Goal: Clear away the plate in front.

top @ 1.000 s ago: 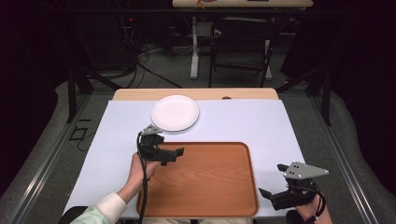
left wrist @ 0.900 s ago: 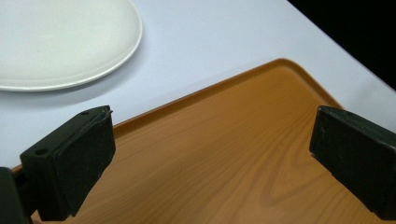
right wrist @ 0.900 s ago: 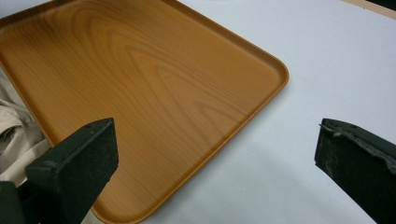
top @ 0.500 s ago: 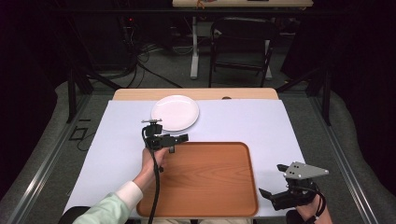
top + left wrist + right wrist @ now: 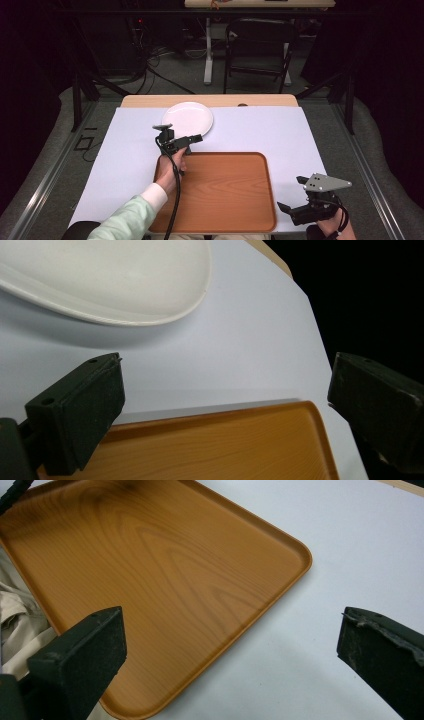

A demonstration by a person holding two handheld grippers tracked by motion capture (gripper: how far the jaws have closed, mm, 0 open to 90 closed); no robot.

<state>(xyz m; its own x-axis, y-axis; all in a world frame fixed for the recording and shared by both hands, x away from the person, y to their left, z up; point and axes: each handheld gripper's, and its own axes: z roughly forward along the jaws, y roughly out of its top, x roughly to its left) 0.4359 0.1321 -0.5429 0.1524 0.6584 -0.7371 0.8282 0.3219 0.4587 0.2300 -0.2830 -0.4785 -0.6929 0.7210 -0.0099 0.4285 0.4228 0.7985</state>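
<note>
High view looks down; both close claw views share the tray (image 5: 220,195).

Plate (image 5: 105,280) cut off by the top and left edges in the left gripper view, its far rim unseen. Wooden tray (image 5: 150,580) cropped at the top and left in the right gripper view; in the high view its near-left corner (image 5: 165,220) hidden beneath the sleeve (image 5: 131,217) and cable. Right hand (image 5: 332,229), beside the tray, clipped by the bottom edge.
</note>
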